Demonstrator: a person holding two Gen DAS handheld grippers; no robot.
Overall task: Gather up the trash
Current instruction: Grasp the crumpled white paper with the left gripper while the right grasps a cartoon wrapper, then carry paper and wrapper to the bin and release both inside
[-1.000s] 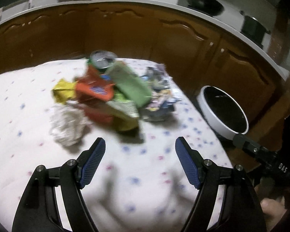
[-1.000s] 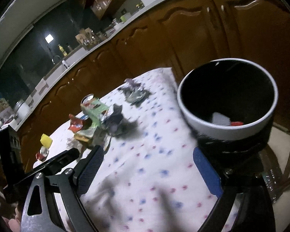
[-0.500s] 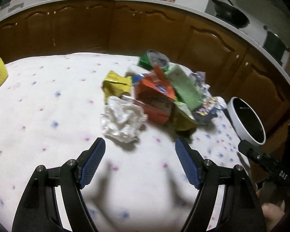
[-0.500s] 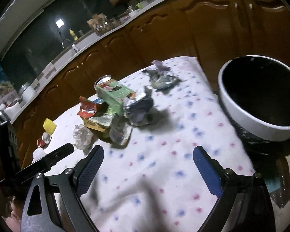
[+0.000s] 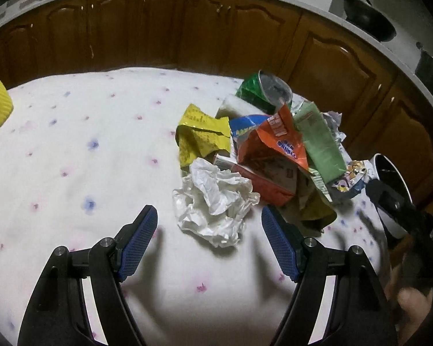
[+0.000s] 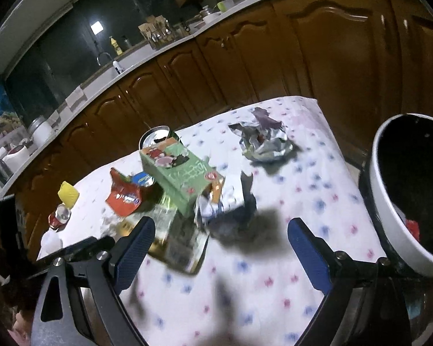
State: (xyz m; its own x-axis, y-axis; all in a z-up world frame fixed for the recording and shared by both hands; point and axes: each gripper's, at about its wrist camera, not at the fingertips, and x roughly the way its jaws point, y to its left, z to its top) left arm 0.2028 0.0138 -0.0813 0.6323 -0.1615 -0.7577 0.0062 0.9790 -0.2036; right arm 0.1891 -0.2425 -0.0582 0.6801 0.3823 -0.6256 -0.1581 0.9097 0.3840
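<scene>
Compared with a second ago, the crumpled white paper (image 5: 215, 206) is now sitting just ahead of the left gripper (image 5: 209, 246), almost centred between its jaws, where earlier the colourful heap filled that spot; the left gripper is swinging off the heap and lining up on the paper. Its jaws are standing wide with nothing between the pads, the paper lying just beyond their tips. In the right wrist view the white-rimmed bin (image 6: 389, 210) is sliding out to the right edge, where a second ago it filled the frame, and the trash heap is coming under the right gripper (image 6: 220, 243), whose jaws are wide, closing slightly, and empty. That suggests a fresh round of picking is starting, with most of the trash still on the table (image 5: 72, 144). The paper is lying at the near edge of the heap, touching the torn orange packet (image 5: 274, 144), with the yellow wrapper (image 5: 202, 135) behind it and the green can (image 5: 262, 92) at the far side. The paper is a rough ball with no clear long axis. The green carton (image 6: 182, 178) is lying with its long axis running from the can towards the right gripper, while the can is on its side, its open end facing up and towards the cameras.
</scene>
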